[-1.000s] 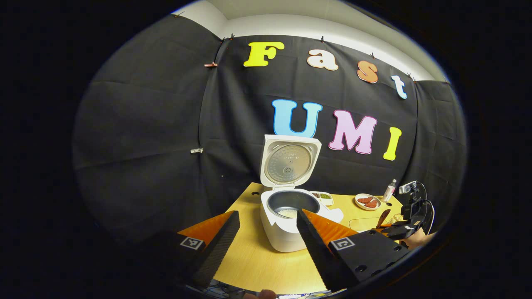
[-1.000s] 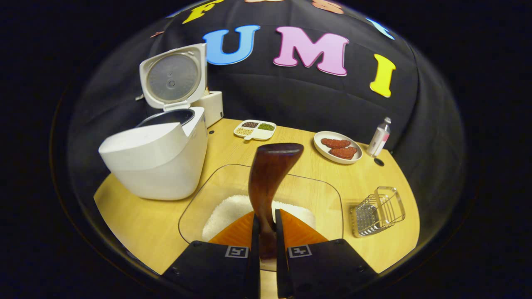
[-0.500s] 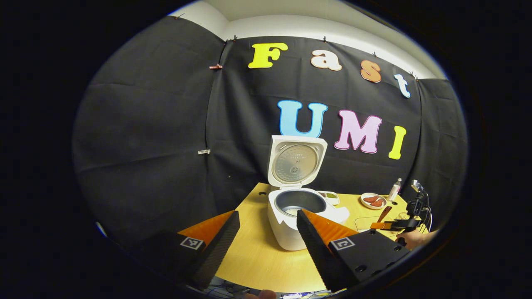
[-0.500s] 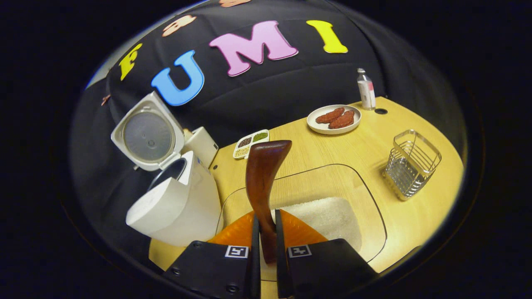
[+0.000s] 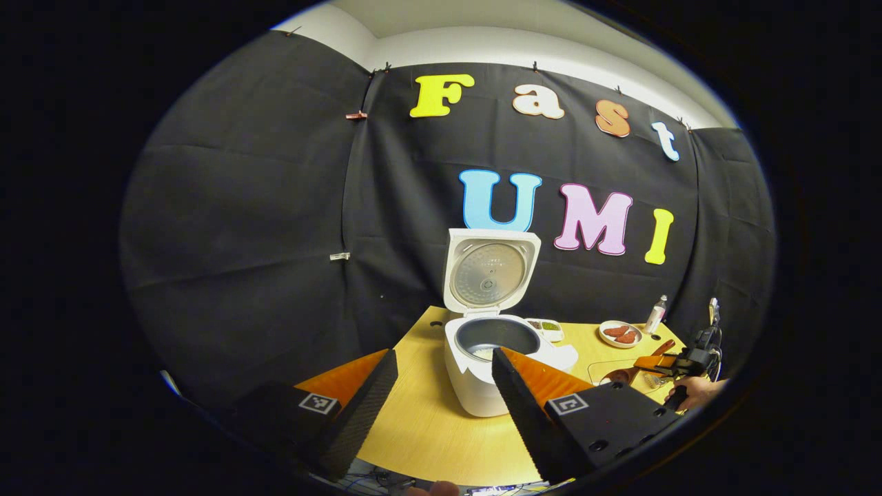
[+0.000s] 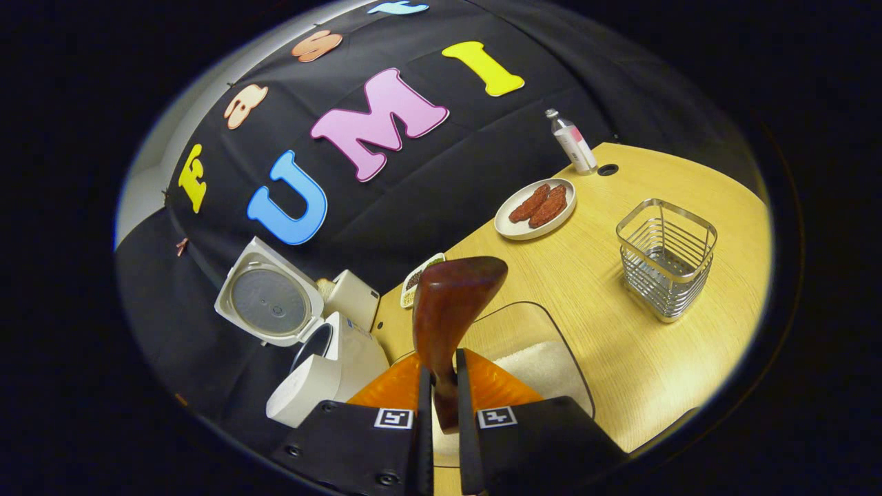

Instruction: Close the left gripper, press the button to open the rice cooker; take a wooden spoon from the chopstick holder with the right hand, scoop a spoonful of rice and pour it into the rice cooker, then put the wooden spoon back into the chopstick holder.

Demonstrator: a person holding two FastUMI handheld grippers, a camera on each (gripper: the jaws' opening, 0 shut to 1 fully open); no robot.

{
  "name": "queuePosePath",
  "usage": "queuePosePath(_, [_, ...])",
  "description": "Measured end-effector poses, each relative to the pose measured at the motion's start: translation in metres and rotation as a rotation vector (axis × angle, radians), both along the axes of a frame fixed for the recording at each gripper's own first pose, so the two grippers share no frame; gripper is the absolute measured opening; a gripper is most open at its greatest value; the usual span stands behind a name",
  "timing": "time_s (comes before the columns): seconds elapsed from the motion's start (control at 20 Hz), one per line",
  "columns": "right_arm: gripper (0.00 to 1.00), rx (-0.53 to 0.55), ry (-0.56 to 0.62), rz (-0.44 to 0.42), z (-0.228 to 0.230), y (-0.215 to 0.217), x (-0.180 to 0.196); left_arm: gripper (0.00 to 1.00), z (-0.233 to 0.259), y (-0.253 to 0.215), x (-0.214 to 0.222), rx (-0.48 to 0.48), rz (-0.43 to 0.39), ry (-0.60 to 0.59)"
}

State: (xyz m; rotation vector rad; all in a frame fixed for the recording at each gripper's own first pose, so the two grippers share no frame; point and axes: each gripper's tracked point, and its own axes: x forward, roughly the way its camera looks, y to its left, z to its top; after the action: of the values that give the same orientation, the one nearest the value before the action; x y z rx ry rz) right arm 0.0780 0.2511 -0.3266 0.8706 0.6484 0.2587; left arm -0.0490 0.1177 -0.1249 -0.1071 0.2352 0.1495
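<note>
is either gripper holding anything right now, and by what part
The right gripper holds the wooden spoon by its handle, both fingers pressed on it, bowl end pointing forward. The left gripper is open and holds nothing.

Bare table (image 6: 620, 344) lay between the glass dish (image 6: 551, 331) and wire basket (image 6: 665, 258); the cooker's raised lid (image 6: 269, 302) blocked the far side.

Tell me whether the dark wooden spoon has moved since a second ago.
Yes. In the left gripper view, the dark wooden spoon now lies flatter and lower, toward the clear glass rice dish.
</note>
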Motion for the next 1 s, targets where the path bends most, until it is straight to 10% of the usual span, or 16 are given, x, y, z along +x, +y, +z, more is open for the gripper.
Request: queuePosePath(1.0, [0.11,0.161,0.015,-0.132,0.118,-0.030,0.032,0.95,0.000,-0.007,0.007,-0.013,-0.025,-0.017])
